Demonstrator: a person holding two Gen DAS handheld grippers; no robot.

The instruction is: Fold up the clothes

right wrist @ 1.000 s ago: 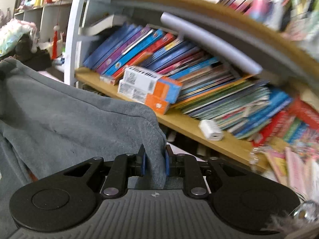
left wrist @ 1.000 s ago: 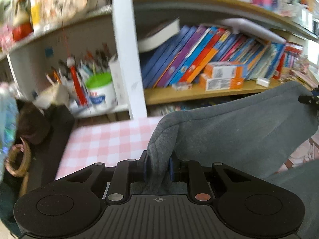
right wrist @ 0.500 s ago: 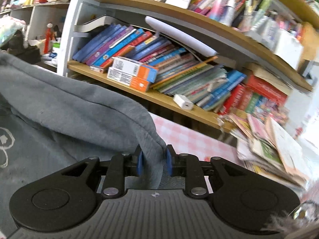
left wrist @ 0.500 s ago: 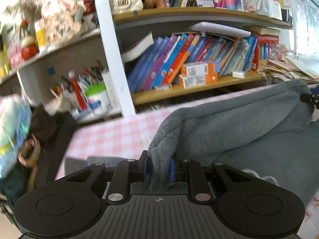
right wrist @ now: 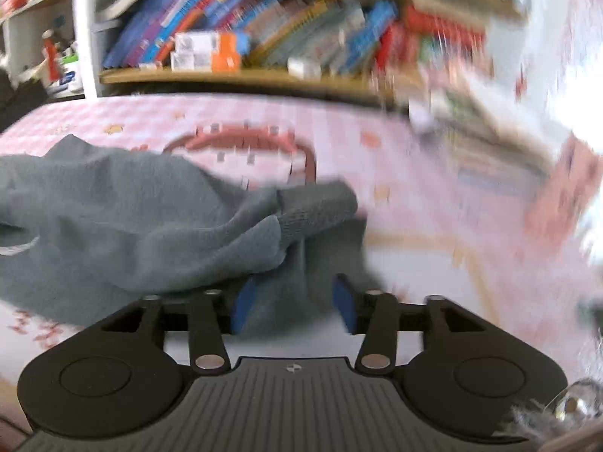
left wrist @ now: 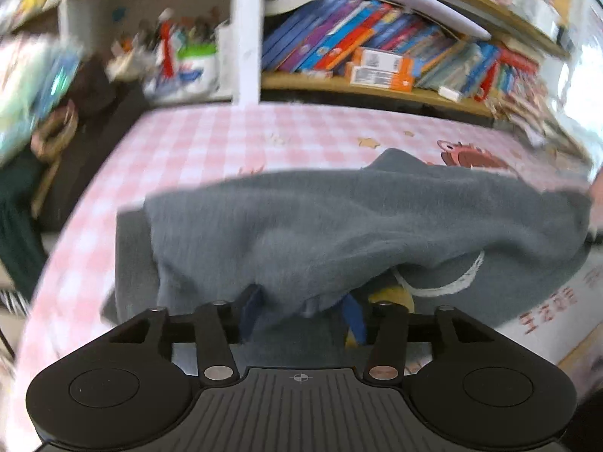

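Note:
A grey sweatshirt [left wrist: 339, 226] lies folded over itself on the pink checked tablecloth [left wrist: 211, 147]. It also shows in the right wrist view [right wrist: 124, 226], with a ribbed cuff [right wrist: 316, 207] on top. My left gripper [left wrist: 301, 314] is open, its blue pads [left wrist: 249, 312] wide apart with the loose near edge of the cloth between them. My right gripper [right wrist: 292, 303] is open too, its pads [right wrist: 241, 303] apart around the cloth below the cuff. A white and yellow print on the lower layer peeks out [left wrist: 448, 286].
A wooden bookshelf [left wrist: 369, 86] full of books stands behind the table. A white post [left wrist: 247, 30] and a tub of pens [left wrist: 188, 67] are at the back left. Papers [right wrist: 463, 113] lie at the back right. Both views are blurred.
Both grippers came down and forward to the table with the held edge, laying it over the rest of the sweatshirt, then opened and let go of the cloth.

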